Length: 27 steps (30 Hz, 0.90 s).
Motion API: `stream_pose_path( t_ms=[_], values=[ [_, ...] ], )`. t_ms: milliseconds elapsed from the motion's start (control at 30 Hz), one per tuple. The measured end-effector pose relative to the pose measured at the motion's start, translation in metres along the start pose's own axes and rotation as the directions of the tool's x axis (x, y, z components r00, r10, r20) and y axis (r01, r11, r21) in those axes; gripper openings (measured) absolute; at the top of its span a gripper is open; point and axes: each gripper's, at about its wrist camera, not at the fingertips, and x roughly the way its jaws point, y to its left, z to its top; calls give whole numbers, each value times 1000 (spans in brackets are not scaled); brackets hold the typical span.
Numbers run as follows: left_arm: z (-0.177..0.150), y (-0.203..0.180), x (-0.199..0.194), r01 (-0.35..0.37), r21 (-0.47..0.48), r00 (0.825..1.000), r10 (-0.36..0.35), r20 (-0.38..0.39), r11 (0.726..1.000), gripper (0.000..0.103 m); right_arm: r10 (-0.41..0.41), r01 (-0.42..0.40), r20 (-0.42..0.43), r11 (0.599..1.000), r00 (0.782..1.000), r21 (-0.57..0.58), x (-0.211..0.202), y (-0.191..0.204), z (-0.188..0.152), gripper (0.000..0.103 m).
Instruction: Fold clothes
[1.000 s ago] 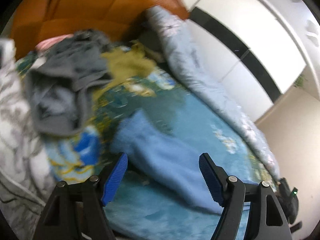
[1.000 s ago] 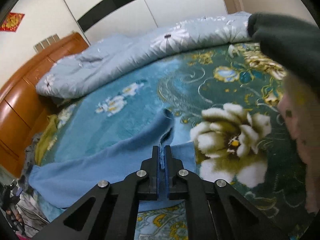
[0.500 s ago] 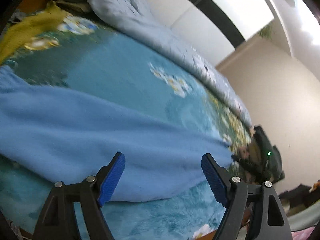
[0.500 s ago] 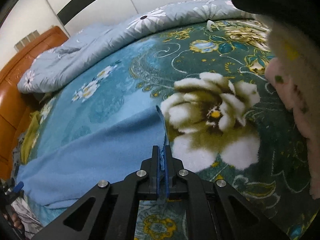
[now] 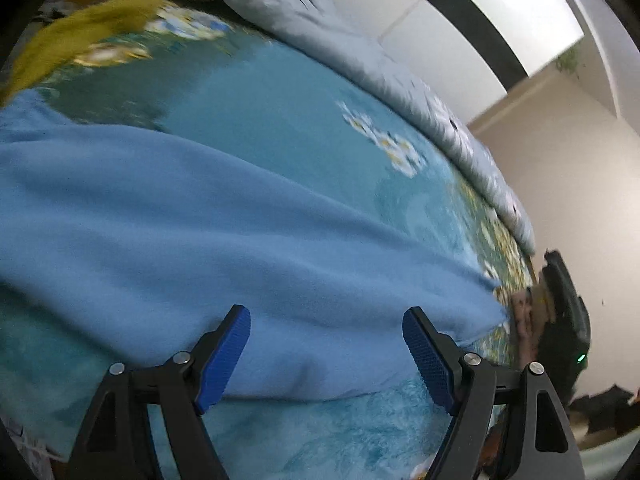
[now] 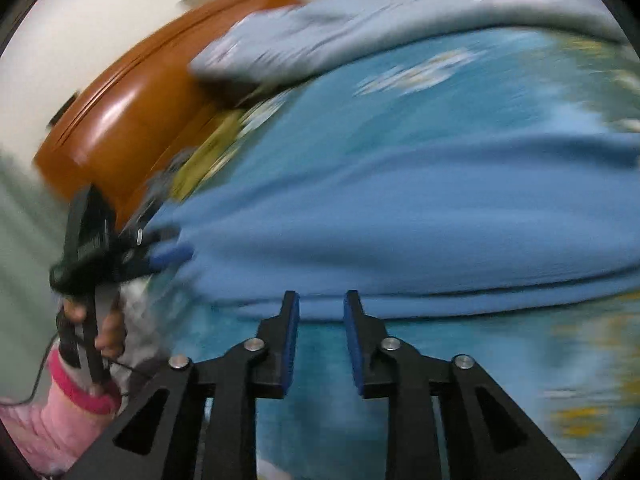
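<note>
A light blue fleece garment [image 5: 192, 216] lies spread across the floral teal bedspread [image 5: 280, 128]; it also shows in the right wrist view [image 6: 400, 216]. My left gripper [image 5: 326, 356] is wide open and empty, its blue pads just above the garment's near edge. My right gripper [image 6: 320, 340] is open a little and empty, right at the garment's near hem. The left gripper also shows in the right wrist view [image 6: 160, 256], at the garment's left end. The right wrist view is blurred by motion.
A pale grey-blue quilt [image 5: 360, 56] is bunched along the far side of the bed. An olive-yellow garment [image 5: 80, 36] lies near the orange wooden headboard [image 6: 132, 120]. White wardrobe doors [image 5: 480, 24] stand beyond the bed.
My right gripper has let go of the blue garment, opened, and swung left toward the headboard. My left gripper has stayed open and edged closer over the garment.
</note>
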Motion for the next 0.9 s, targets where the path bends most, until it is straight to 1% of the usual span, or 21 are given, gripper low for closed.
stream_pose_path(
  t_ms=[100,267,333,467,633,733,800,867,900],
  values=[
    [-5,19,-18,-1,-44,999,2,34,999,82,63,-66,-61,996,996,-59,35,26,-4,26],
    [-12,41,-23,30,-94,998,-25,55,995,82,53,-66,-98,990,994,-126,61,47,1,27],
    [-13,46,-22,39,-104,998,-33,53,994,82,53,-68,-116,988,992,-136,67,53,2,30],
    [-17,57,-21,64,-134,997,-56,61,989,82,47,-68,-120,981,992,-181,74,66,2,34],
    [-21,68,-29,70,-151,995,-59,74,986,82,55,-85,-124,966,991,-244,105,92,13,35],
    [-24,76,-37,71,-160,994,-57,91,985,82,112,-142,-124,955,986,-260,119,105,16,36],
    [-26,82,-41,70,-170,994,-54,98,983,82,128,-160,-137,951,982,-263,130,115,16,40],
    [-28,87,-45,70,-177,993,-52,106,982,82,138,-174,-144,945,980,-278,134,122,13,40],
    [-28,89,-46,71,-179,993,-52,109,981,82,165,-201,-148,940,975,-274,133,125,13,40]
  ],
)
